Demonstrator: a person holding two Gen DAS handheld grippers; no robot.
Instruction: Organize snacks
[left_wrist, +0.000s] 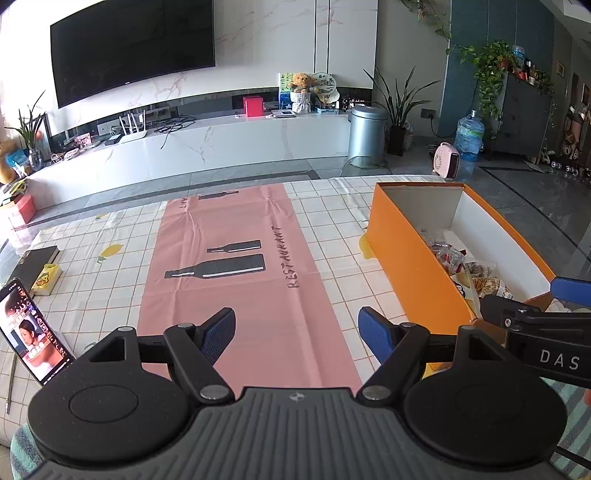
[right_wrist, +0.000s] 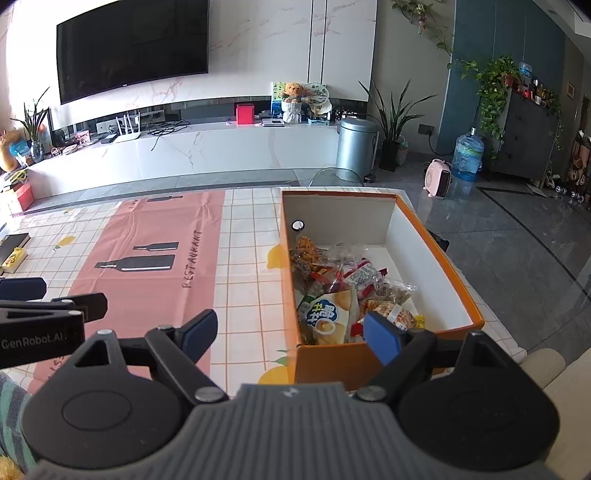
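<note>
**Snacks in the orange box, both my grippers empty**

My left gripper (left_wrist: 296, 334) hangs over the pink placemat (left_wrist: 236, 266), fingers spread apart, nothing between them. To its right, my right gripper (right_wrist: 290, 330) is likewise spread and empty at the near end of the orange box (right_wrist: 439, 251). The snack packets (right_wrist: 343, 295) lie heaped inside its near half; their labels are mostly unreadable, and the left view hides most behind the box wall.

Orange box (left_wrist: 406, 258) wall hides most snacks (left_wrist: 476, 277) from my left camera; phone (left_wrist: 33, 332) cropped at frame edge; packet print unreadable.
</note>
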